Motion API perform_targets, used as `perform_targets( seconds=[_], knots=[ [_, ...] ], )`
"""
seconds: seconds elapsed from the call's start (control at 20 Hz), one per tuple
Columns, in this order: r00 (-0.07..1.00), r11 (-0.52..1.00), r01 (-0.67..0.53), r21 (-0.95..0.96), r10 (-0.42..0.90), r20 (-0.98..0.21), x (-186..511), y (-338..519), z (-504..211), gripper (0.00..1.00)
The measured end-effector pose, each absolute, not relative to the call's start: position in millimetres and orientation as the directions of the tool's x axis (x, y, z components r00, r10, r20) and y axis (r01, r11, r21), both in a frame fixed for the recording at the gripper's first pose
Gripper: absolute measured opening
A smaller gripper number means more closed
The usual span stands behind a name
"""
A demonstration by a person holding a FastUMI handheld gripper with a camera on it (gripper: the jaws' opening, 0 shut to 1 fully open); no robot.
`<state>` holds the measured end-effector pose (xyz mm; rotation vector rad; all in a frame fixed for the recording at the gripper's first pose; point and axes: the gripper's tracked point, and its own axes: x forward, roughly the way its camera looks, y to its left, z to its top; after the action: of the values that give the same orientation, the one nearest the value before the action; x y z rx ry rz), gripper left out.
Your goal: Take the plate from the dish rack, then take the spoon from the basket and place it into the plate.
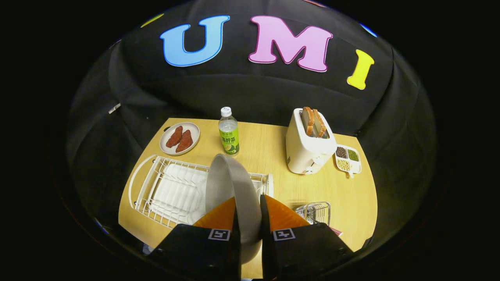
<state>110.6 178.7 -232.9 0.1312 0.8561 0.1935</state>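
A grey plate [230,187] stands on edge between my fingers, lifted above the white wire dish rack [172,191]. My gripper [248,205] is shut on the plate's rim, one finger on each face. The rack sits just left of and below the plate, on the wooden table [273,148]. A small wire basket [315,212] stands to the right of my fingers, partly hidden behind the right one; I cannot make out the spoon in it.
Beyond the rack stand a small plate with two reddish pieces of food [179,138], a bottle with a green label [229,132], a white toaster holding bread slices [308,146] and a divided dish of beans [347,158]. Bare tabletop lies between rack and toaster.
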Motion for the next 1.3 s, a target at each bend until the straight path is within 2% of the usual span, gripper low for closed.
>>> perform_targets(
  seconds=[0.3, 0.6, 1.05, 1.3],
  knots=[
    [0.655, 0.921, -0.083, 0.380, 0.338, -0.676, 60, 127, -219, 0.25],
    [0.645, 0.887, -0.064, 0.458, 0.387, -0.659, 2, 74, -237, 0.25],
    [0.535, 0.807, 0.073, 0.586, 0.464, -0.706, -82, 47, -341, 0.25],
    [0.462, 0.799, 0.130, 0.587, 0.475, -0.749, -106, 44, -405, 0.24]
  ],
)
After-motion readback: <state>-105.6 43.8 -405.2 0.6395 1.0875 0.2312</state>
